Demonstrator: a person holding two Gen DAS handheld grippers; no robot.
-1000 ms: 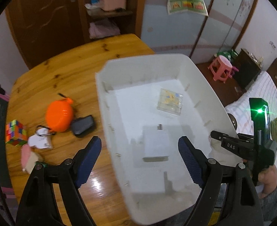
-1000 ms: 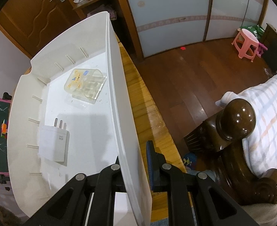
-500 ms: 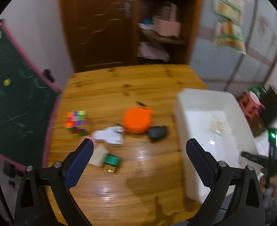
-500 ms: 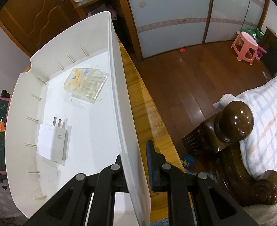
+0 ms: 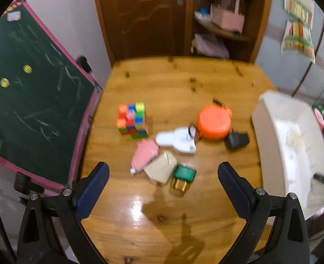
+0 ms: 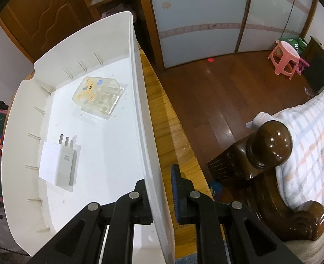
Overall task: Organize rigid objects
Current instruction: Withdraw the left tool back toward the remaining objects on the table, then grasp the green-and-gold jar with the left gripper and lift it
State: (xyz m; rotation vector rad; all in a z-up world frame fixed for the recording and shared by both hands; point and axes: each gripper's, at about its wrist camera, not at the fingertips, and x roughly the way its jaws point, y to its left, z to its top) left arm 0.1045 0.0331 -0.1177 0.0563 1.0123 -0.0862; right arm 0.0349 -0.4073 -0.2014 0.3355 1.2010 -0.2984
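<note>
My left gripper [image 5: 163, 177] hangs over the desk [image 5: 179, 83], fingers [image 5: 93, 183] wide apart w/ nothing between; they've just been opening. Ahead of it sits the pile: colour cube [image 5: 132, 121] at 11 o'clock, orange round case [image 5: 213, 122] at 1, white gadget [image 5: 176, 140] touching it, black charger [image 5: 236, 141] just beside the case. Nearer me: pink piece [image 5: 144, 155], tan box [image 5: 160, 168], green box [image 5: 182, 176], packed close. White bin [image 5: 269, 136] at 3 o'clock. My right gripper [image 6: 160, 195] has its fingers [image 6: 175, 194] clamped on the bin's side wall. Inside the bin: white plug adapter [image 6: 57, 167] near me, clear plastic case [image 6: 99, 96] further up at 12.
</note>
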